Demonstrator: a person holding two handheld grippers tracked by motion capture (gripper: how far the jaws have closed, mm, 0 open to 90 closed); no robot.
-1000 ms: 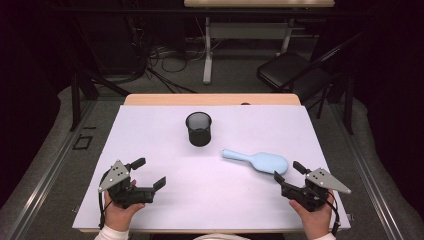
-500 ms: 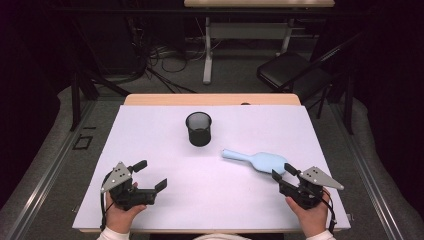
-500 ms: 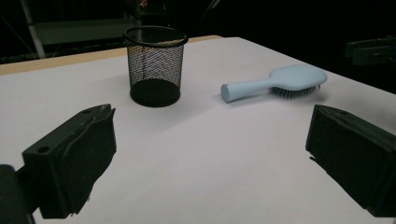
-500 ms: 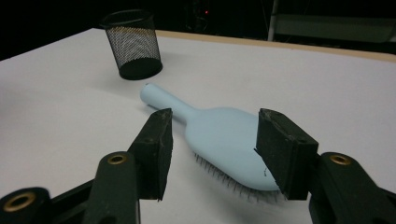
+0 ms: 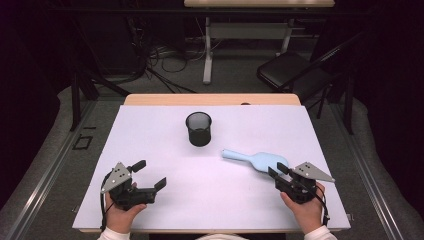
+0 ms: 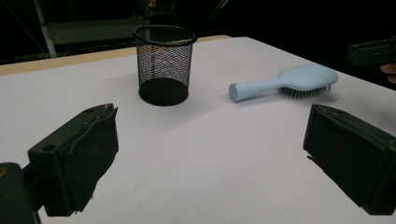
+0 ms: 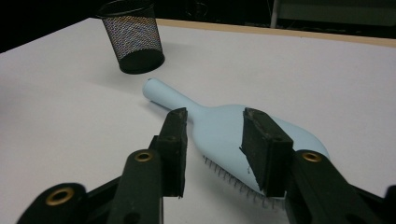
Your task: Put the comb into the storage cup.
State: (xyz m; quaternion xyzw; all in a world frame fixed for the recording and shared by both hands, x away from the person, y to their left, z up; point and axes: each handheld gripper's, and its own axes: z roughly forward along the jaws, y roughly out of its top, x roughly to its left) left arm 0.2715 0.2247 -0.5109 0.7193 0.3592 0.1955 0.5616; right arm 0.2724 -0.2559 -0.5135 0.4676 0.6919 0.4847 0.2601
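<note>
A light blue hairbrush (image 5: 255, 159) lies bristles-down on the white tabletop (image 5: 210, 200), right of centre, with its handle pointing toward a black mesh cup (image 5: 198, 128). My right gripper (image 5: 277, 170) sits at the near end of the brush head. In the right gripper view its jaws stand partly open (image 7: 215, 114) just over the brush (image 7: 219, 128), holding nothing. My left gripper (image 5: 150, 174) rests near the front left, jaws wide apart (image 6: 210, 116) and empty. From there the cup (image 6: 164, 65) and brush (image 6: 289, 81) lie ahead.
The mesh cup (image 7: 133, 39) stands upright at the table's middle back. A wooden strip (image 5: 210, 99) edges the far side. Beyond it are a dark chair (image 5: 292, 70), cables and a table leg on the floor. The other gripper (image 6: 373, 51) shows at the right edge of the left gripper view.
My right gripper has moved left to the brush head and its jaws have narrowed. The left hand has barely shifted.
</note>
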